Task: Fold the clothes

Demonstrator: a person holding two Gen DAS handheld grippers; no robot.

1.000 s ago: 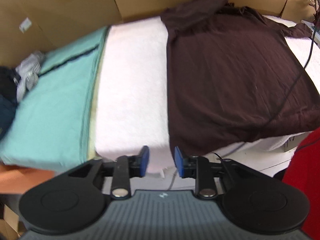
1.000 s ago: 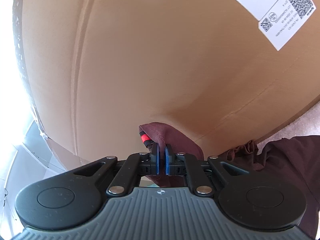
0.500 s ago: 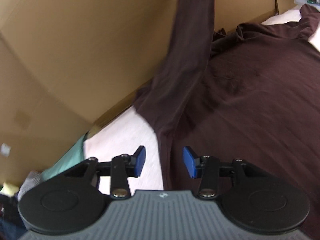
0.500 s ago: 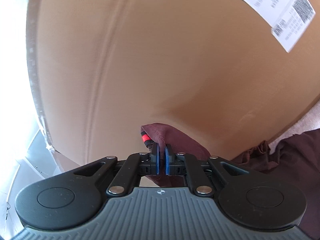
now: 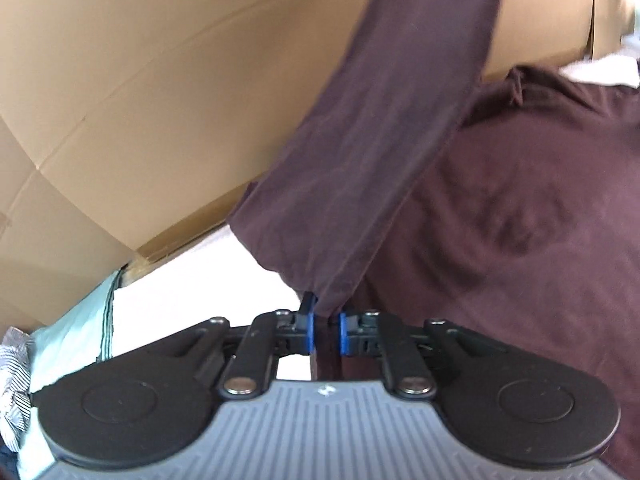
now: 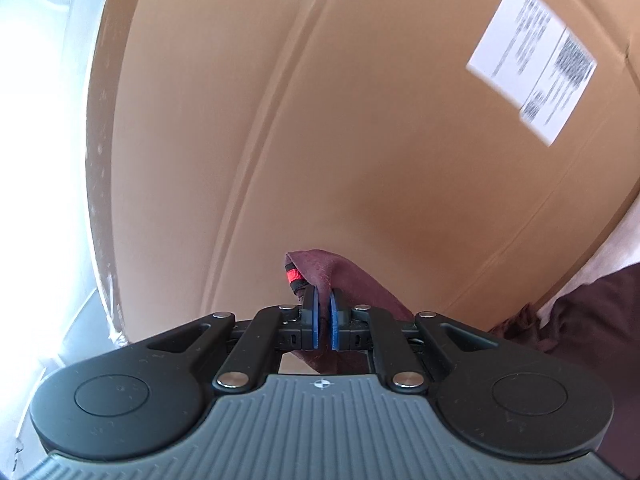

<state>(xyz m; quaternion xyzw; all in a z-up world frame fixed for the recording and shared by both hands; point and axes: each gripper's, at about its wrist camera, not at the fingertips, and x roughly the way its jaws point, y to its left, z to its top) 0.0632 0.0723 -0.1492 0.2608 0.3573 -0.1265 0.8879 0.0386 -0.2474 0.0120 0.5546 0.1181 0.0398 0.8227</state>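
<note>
A large cardboard box [image 5: 160, 100] stands behind the white padded surface [image 5: 200, 280]. A white shipping label [image 6: 532, 60] is affixed to the cardboard; its print is blurred. A mint-green cloth [image 5: 68, 344] lies beside a striped fabric [image 5: 14, 380].

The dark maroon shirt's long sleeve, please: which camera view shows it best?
The left wrist view: the dark maroon shirt's long sleeve runs taut from the left gripper up across the cardboard. The right wrist view shows only its cuff end in the right gripper.
</note>
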